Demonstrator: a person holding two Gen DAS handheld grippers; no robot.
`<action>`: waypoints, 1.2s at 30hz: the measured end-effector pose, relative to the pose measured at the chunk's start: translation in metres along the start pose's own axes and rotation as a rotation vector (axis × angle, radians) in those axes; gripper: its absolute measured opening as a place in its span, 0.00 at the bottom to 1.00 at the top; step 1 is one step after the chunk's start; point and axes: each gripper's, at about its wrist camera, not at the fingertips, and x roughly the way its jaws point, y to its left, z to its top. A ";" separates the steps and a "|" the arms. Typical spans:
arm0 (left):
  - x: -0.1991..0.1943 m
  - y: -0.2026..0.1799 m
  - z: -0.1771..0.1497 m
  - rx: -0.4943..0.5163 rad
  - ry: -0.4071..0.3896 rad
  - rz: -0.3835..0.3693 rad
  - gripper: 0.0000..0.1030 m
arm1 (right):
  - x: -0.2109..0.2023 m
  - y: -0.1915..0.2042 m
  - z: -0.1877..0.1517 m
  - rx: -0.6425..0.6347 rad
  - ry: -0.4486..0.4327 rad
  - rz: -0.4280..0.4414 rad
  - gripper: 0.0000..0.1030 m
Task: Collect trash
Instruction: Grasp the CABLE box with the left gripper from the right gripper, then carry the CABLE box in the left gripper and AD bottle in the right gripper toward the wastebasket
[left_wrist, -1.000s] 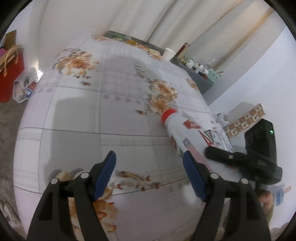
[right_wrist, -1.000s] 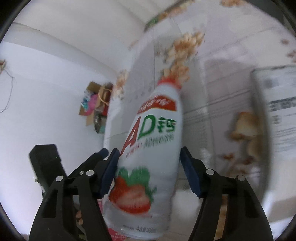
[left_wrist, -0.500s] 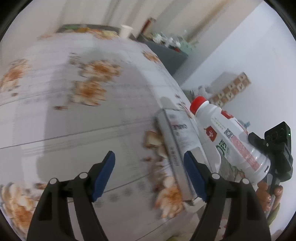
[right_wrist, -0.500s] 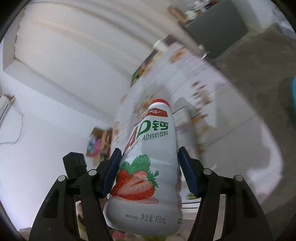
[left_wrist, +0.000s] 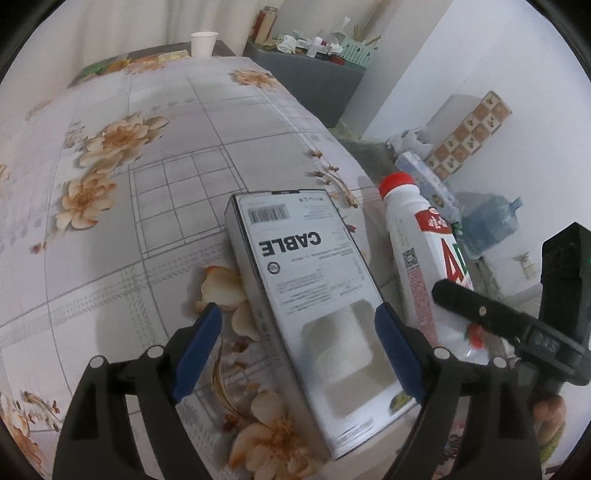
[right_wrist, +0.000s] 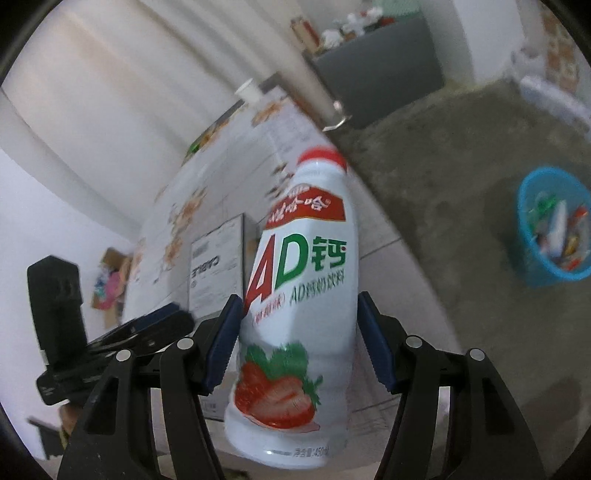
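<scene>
My right gripper (right_wrist: 297, 339) is shut on a white AD calcium milk bottle (right_wrist: 299, 295) with a red cap, held upright off the table edge. The bottle (left_wrist: 421, 254) and the right gripper also show in the left wrist view. My left gripper (left_wrist: 299, 350) is open, its blue pads either side of the near end of a white "CABLE" box (left_wrist: 303, 291) lying flat on the floral tablecloth (left_wrist: 155, 184). The box also shows in the right wrist view (right_wrist: 216, 269). A blue trash basket (right_wrist: 554, 225) with wrappers stands on the floor at right.
A paper cup (left_wrist: 204, 42) stands at the table's far end. A grey cabinet (left_wrist: 314, 85) with clutter is behind it. A water jug (left_wrist: 487, 221) and patterned box (left_wrist: 469, 129) sit by the right wall. Bags (right_wrist: 110, 284) lie on the floor beyond the table.
My left gripper has swung right and come down over the cable box. My right gripper has carried the bottle off the table and turned toward the floor, bringing the blue basket into view.
</scene>
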 end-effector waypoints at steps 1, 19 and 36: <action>0.001 0.002 0.000 -0.005 0.005 0.001 0.80 | 0.004 0.001 -0.001 0.004 0.015 0.025 0.57; -0.006 0.010 -0.009 0.088 -0.031 0.139 0.88 | 0.015 0.024 -0.010 -0.048 0.043 0.035 0.57; 0.018 0.010 -0.008 0.146 0.003 0.202 0.86 | 0.029 0.020 -0.001 -0.084 0.094 -0.043 0.74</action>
